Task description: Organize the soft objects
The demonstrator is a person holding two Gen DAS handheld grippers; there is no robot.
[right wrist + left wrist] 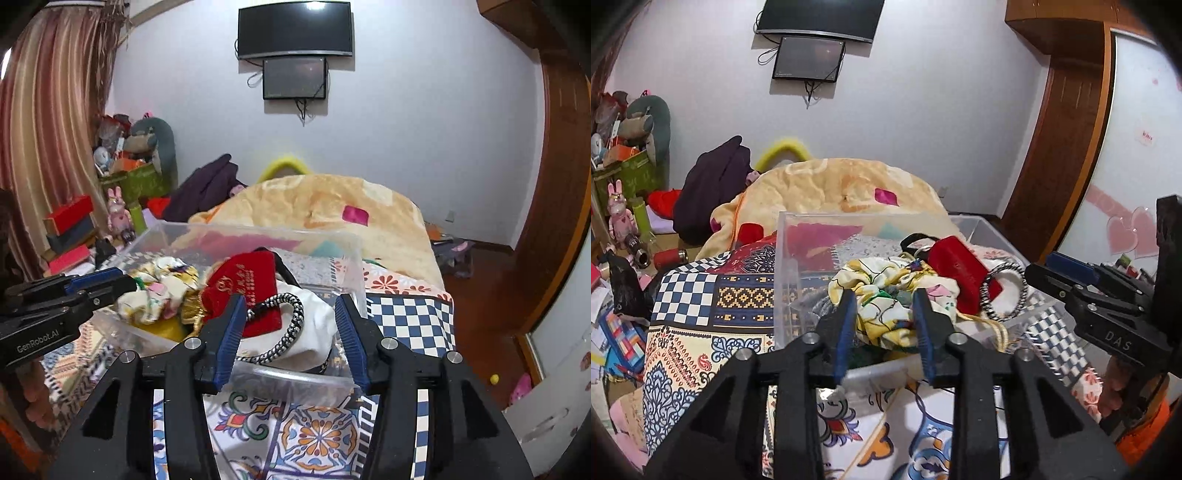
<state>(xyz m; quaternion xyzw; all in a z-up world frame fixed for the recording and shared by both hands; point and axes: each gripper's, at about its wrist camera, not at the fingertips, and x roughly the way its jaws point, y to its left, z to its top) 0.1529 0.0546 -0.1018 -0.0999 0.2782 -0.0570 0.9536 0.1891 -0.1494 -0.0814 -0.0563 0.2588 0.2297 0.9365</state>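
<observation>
A bed fills the lower part of both views, spread with a patchwork cover of blue-and-white checks and ornate tile prints. At its far end a peach-coloured blanket lies heaped.

On the cover stands a clear plastic bin, open at the top and holding the soft things in a loose pile. Largest among them is a yellow-and-white printed cloth, bunched at the bin's left side. Just to its right lies a red velvet pouch with gold lettering, tilted against the pile. A white cloth sits at the right of the bin, and a black-and-white braided ring rests on it, touching the pouch's lower corner. A gold cord trails over the near rim.

The left gripper hovers at the bin's near edge, its blue pads spread apart with the printed cloth seen between them; nothing is pinched. The right gripper stands beside it at the same edge, its jaws spread wider, framing the braided ring and white cloth without pressing on either.
</observation>
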